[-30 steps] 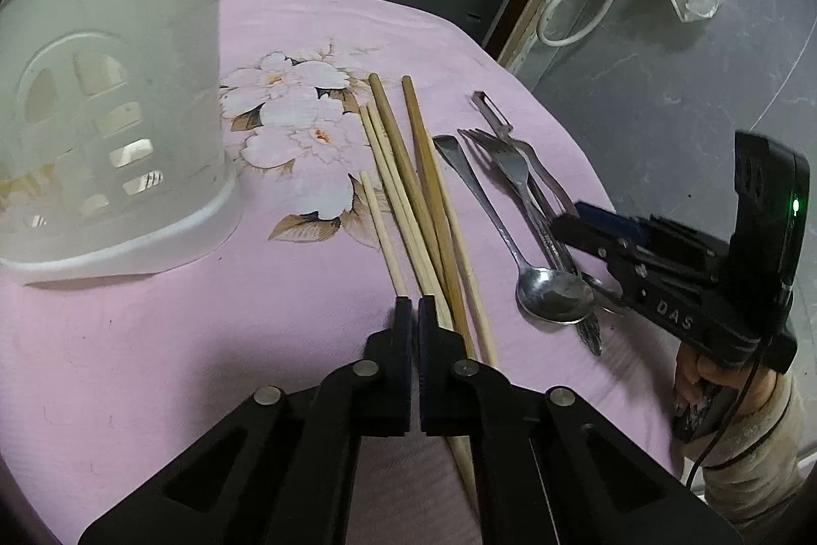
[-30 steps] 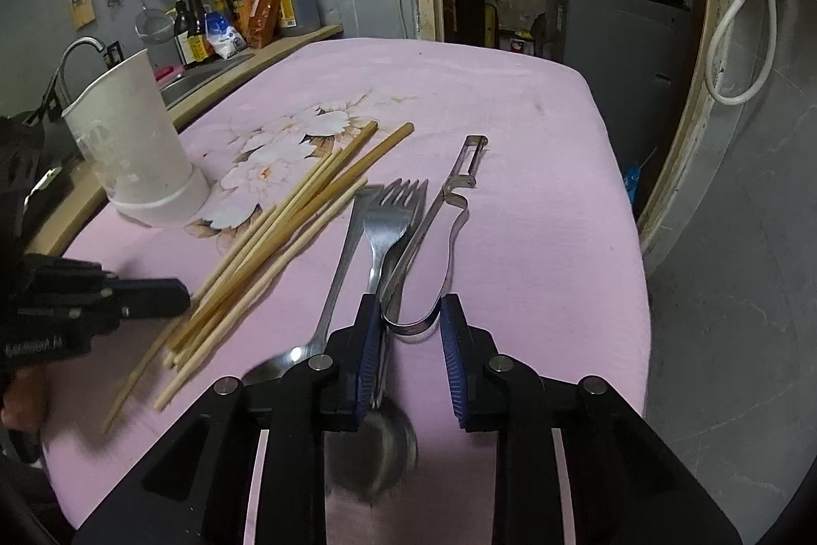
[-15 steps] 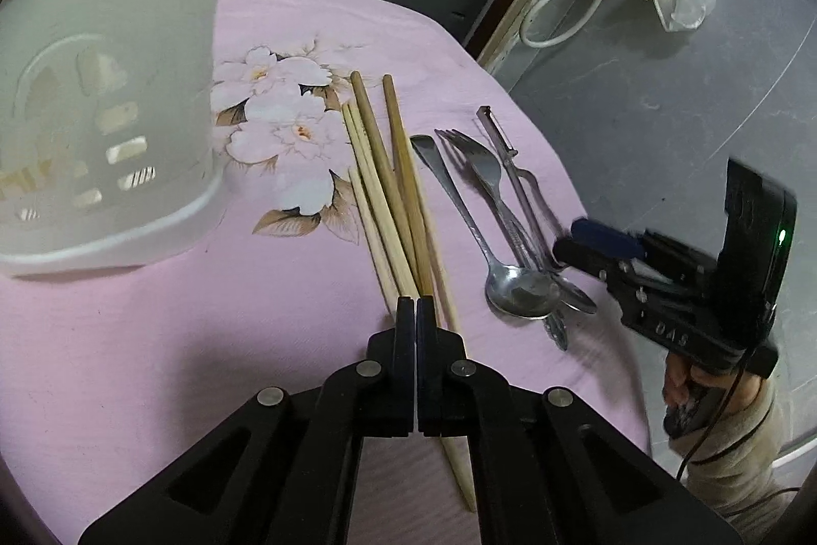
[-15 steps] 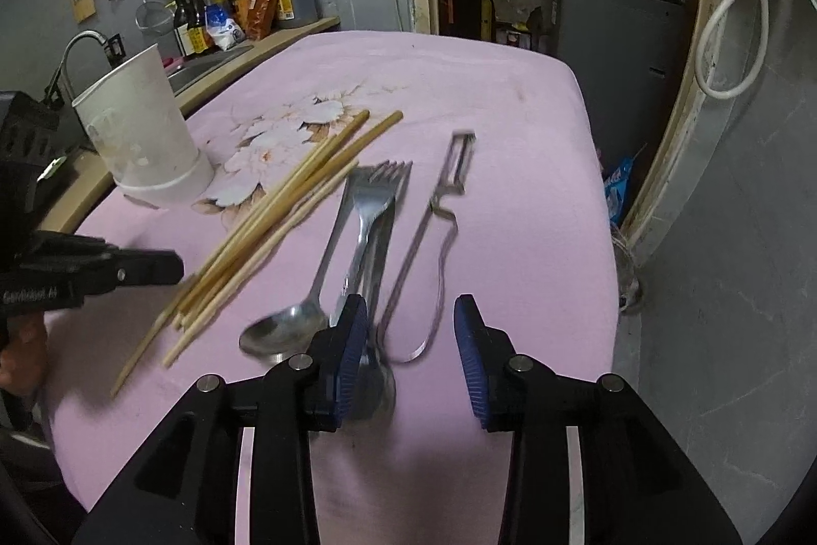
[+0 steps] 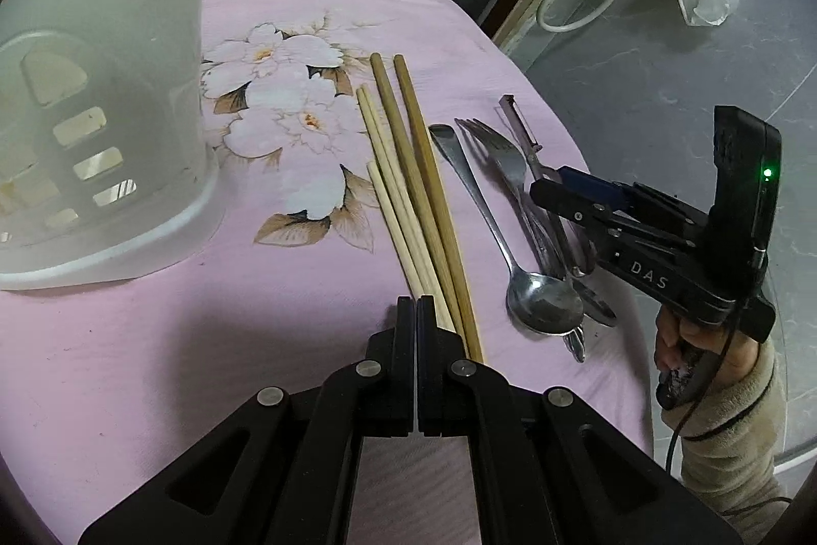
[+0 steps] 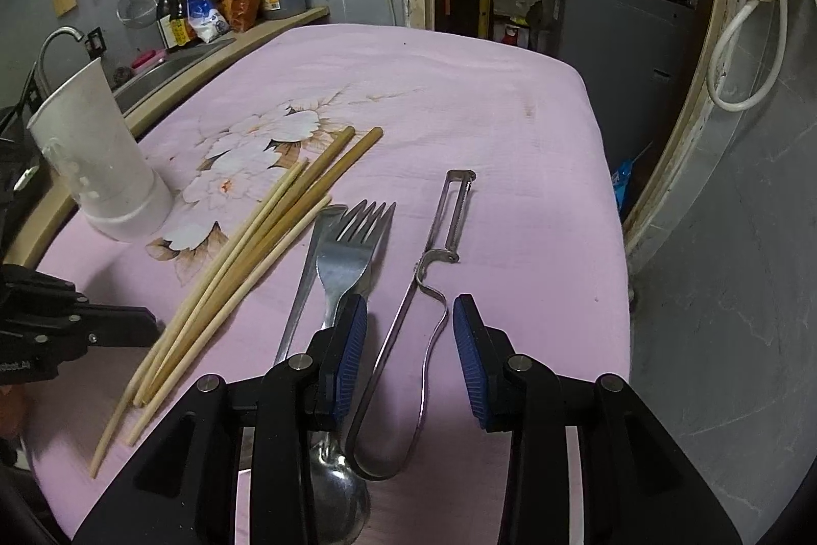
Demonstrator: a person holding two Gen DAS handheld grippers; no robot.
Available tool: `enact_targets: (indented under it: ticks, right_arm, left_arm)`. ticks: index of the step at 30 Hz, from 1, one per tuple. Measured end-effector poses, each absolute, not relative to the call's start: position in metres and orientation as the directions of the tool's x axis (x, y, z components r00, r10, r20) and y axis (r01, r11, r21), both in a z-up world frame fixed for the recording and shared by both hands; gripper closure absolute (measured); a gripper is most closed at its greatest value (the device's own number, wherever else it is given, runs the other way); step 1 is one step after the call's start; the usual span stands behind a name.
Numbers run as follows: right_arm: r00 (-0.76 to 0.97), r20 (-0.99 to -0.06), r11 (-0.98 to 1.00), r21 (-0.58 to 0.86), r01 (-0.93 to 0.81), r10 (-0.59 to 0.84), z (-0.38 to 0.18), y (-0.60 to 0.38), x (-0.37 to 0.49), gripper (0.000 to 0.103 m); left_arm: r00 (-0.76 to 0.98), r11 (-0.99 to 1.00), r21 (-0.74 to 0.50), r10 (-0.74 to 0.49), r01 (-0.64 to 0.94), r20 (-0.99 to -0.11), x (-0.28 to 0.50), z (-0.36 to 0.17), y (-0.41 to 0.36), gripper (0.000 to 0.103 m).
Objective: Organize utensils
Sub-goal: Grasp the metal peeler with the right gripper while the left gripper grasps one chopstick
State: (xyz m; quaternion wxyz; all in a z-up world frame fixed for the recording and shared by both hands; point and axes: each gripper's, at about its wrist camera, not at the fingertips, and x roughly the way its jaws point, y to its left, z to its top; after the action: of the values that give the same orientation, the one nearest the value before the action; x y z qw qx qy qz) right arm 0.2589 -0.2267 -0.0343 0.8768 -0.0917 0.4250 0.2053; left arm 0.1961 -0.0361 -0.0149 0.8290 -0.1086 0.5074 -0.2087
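Now that the right gripper [image 6: 410,330] has spread wide around the peeler [image 6: 439,238], nothing is lifted; the left gripper [image 5: 416,307] stays closed, empty, beside the chopsticks [image 5: 408,177].

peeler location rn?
In the right wrist view the peeler lies flat on the pink cloth, rightmost of the utensils, just right of the forks, its wire handle between the open right gripper fingers.
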Motion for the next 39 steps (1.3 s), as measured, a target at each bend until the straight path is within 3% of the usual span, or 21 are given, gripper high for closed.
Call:
enact_targets:
  ticks: [1, 4, 21, 39]
  right_arm:
    - [0.559, -0.782, 0.9, 0.005, -0.435, 0.274, -0.035, -0.227, 0.258, 0.08]
    - [0.557, -0.781, 0.899, 0.013, -0.437, 0.282, -0.035, -0.232, 0.255, 0.081]
    - [0.542, -0.78, 0.888, 0.035, -0.459, 0.311, -0.035, -0.24, 0.241, 0.082]
    - [0.521, -0.817, 0.863, -0.062, -0.502, 0.245, -0.036, -0.235, 0.224, 0.078]
  left_arm:
    - [0.397, 0.888, -0.394, -0.459, 0.237, -0.795, 0.196, -0.014, -0.036, 0.103]
    - [0.389, 0.886, -0.396, -0.462, 0.241, -0.797, 0.199, -0.014, -0.036, 0.103]
    - [0.341, 0.878, -0.394, -0.471, 0.272, -0.813, 0.205, -0.015, -0.046, 0.098]
    - [0.284, 0.869, -0.441, -0.491, 0.225, -0.823, 0.229, -0.022, -0.046, 0.094]
